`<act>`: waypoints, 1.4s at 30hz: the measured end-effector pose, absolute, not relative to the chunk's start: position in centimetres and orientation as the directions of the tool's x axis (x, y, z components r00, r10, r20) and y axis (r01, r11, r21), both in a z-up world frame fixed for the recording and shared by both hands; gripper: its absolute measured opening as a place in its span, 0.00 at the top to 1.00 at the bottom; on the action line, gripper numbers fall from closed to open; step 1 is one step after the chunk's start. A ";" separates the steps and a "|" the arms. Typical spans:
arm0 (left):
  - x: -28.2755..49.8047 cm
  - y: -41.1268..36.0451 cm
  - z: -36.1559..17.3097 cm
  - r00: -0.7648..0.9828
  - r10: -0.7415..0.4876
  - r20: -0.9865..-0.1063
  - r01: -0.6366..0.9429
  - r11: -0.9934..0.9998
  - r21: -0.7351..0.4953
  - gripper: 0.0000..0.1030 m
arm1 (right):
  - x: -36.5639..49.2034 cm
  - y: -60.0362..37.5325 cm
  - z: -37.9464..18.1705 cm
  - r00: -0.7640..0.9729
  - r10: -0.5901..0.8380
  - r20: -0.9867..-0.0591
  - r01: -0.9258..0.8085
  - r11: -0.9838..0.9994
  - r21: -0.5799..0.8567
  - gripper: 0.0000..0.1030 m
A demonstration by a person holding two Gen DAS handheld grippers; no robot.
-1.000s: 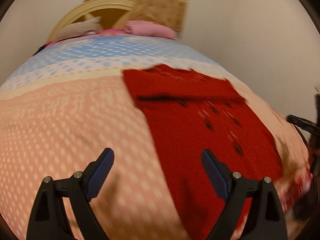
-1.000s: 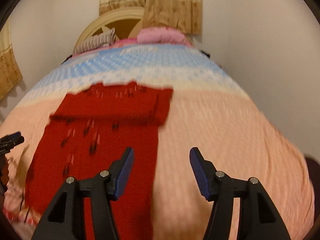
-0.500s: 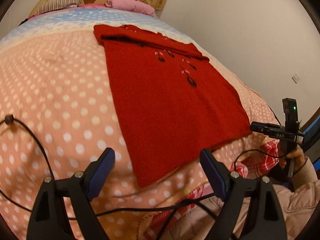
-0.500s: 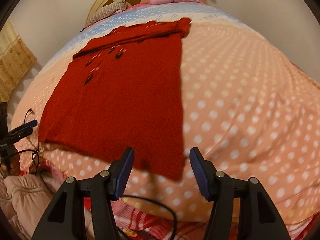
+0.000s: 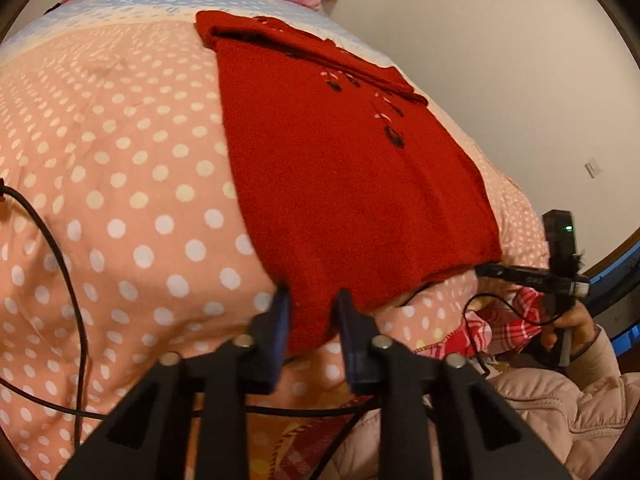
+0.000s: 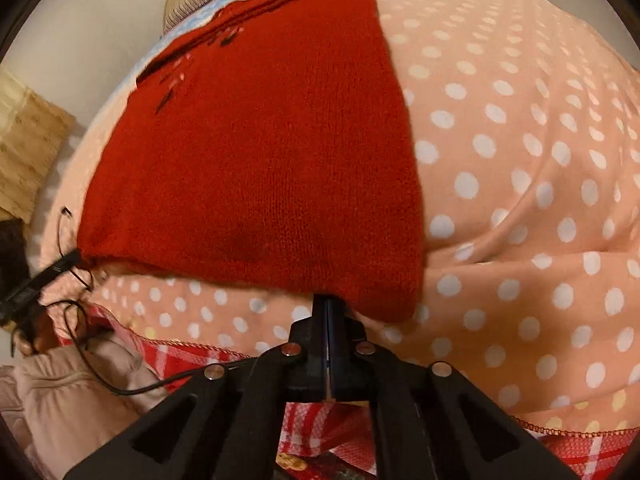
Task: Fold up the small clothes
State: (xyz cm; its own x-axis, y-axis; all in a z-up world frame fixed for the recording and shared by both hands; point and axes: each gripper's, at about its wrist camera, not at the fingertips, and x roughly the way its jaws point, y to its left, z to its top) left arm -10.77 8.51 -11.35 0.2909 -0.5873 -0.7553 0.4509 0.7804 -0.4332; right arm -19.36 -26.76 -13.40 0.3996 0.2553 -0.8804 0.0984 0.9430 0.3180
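1 red sweater (image 5: 352,184) lies flat on the dotted quilt (image 5: 120,184), its hem at the near bed edge. 2 grippers: left gripper (image 5: 312,316) narrowed but parted around one hem corner, right gripper (image 6: 327,312) clenched on the hem. Bare quilt lies either side; 1 black cable (image 5: 76,304) trails nearby.

I see the right gripper (image 6: 327,312) with jaws pressed together on the near hem of the red sweater (image 6: 260,152). Sweater lies flat on the polka-dot bedspread (image 6: 520,184), sleeves folded across the far end. Other gripper (image 6: 44,276) touches its left hem corner.
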 end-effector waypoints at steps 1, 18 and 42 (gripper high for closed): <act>-10.7 8.7 -11.2 0.288 -0.595 -0.750 0.451 0.775 -0.442 0.84 | -19.3 -26.8 -12.8 0.409 0.246 -0.879 0.087 0.948 0.306 1.00; -10.4 8.4 -10.9 0.279 -0.642 -0.714 0.487 0.736 -0.470 0.42 | -19.7 -30.8 -8.5 0.569 0.223 -0.792 0.168 0.911 0.378 0.95; -10.0 9.0 -10.9 0.285 -0.669 -0.686 0.467 0.723 -0.510 0.49 | -18.6 -29.6 -9.5 0.539 0.241 -0.807 0.117 0.928 0.355 0.72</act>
State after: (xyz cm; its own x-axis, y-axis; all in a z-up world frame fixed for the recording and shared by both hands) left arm -10.00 9.05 -10.90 0.2854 -0.6688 -0.6865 0.4665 0.7226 -0.5101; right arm -18.56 -29.64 -9.50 0.5393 0.2406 -0.8070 0.1169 0.9276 0.3547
